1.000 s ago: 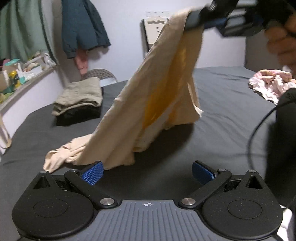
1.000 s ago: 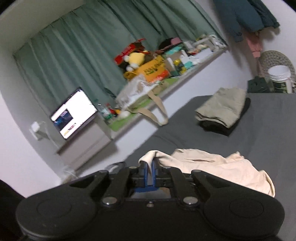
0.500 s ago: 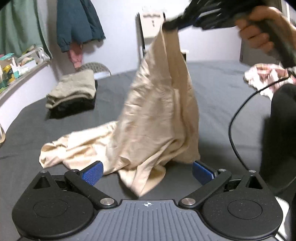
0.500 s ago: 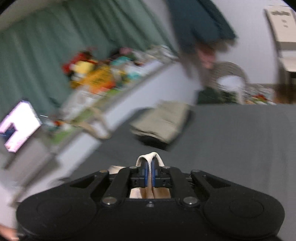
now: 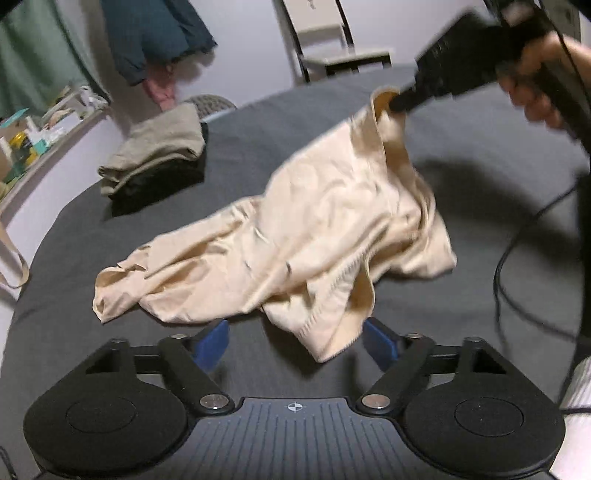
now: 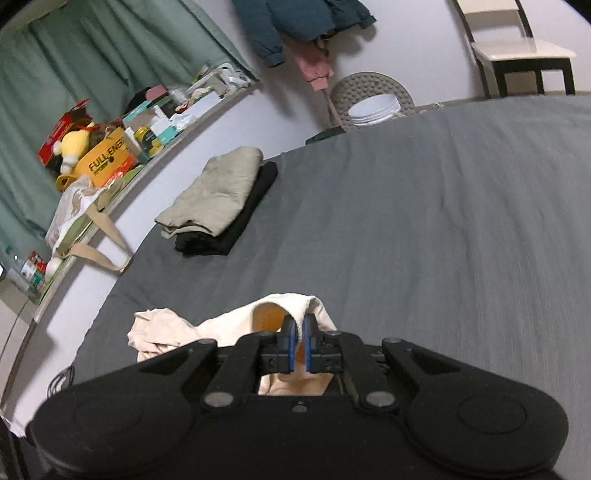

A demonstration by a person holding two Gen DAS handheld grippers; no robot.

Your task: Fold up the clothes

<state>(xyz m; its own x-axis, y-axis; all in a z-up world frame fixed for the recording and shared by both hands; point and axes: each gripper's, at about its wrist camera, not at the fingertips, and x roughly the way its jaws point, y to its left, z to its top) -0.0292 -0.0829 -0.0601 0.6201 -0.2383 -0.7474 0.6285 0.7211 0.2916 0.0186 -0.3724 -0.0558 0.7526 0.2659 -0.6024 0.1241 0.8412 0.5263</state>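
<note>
Dark grey bedding covers a wide bed [image 5: 295,122] that fills most of both views. On it lies a crumpled cream-beige cotton garment [image 5: 295,243], sitting at the centre of the left wrist view. One end of it is lifted toward 1 o'clock, while the rest trails down across the bed toward 8 o'clock, and a ribbed hem hangs down at 6 o'clock.

At that raised end, the right gripper [image 5: 400,103], a black tool held in a person's hand [image 5: 535,77], has its jaws pressed together, pinching a fold of the garment. In the right wrist view, cloth shows between its two blue pads [image 6: 290,341], and the garment bunches below and to the 9 o'clock side of them.

Nearest the camera, at 6 o'clock in the left wrist view, the left gripper [image 5: 295,341] has its jaws spread wide, holding nothing. The garment's hanging hem sits between its blue fingertips [image 5: 210,341], just inside the right one; I cannot tell whether they touch.

At 10 o'clock, well apart from the garment, a folded khaki-beige garment rests on a folded black one [image 5: 159,158]. Beyond, a dark teal jacket [image 5: 155,33] hangs on the pale wall, beside green curtains [image 6: 92,62] and a cluttered windowsill [image 6: 122,144]. A cream-seated chair [image 6: 517,48] stands at 1 o'clock.
</note>
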